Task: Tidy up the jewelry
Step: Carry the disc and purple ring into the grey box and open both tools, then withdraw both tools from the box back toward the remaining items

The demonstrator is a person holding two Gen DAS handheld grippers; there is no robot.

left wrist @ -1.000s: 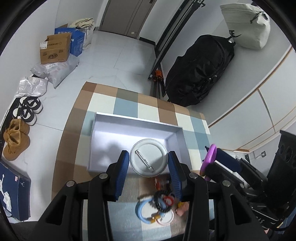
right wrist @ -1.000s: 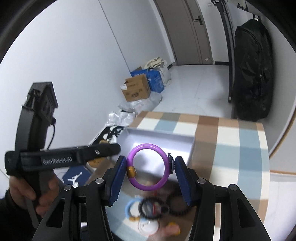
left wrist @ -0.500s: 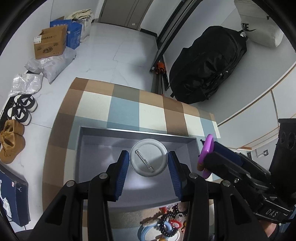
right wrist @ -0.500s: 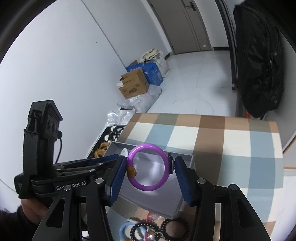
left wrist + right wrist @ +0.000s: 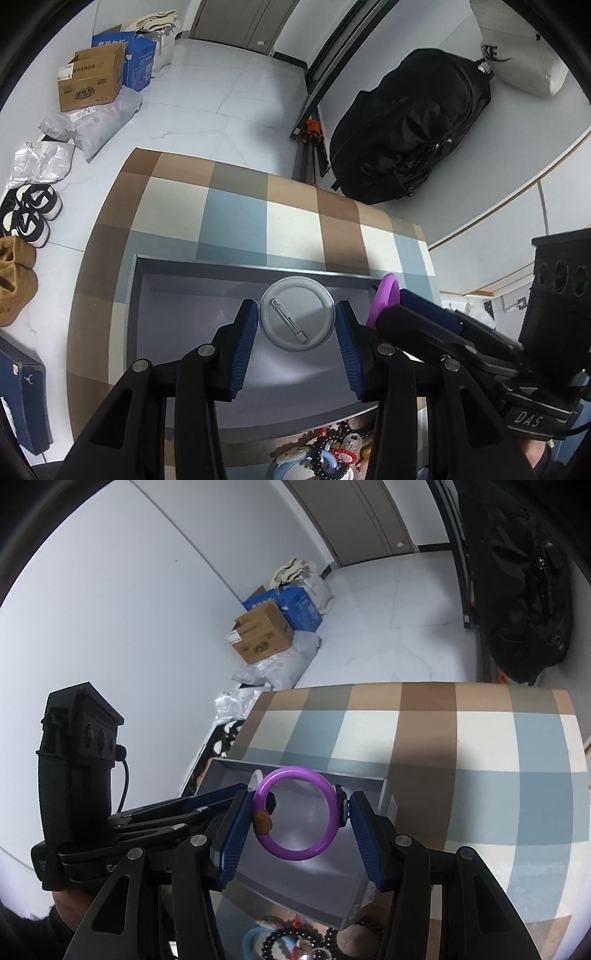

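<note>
Purple bangle (image 5: pixel 295 814), grey badge (image 5: pixel 297 319), brown-blue-cream checked tablecloth (image 5: pixel 236 218).

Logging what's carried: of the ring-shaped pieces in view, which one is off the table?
The purple bangle, clamped in the right hand-held gripper over the grey box. The blue ring and black bead bracelets lie on the tablecloth.

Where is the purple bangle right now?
The purple bangle is clamped in the right tool, above the grey tray, just right of the left tool's round badge.

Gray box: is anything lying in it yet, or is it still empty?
Empty as far as shown: the gray box has a bare floor. The round badge and purple ring are each held above it in a tool.
</note>
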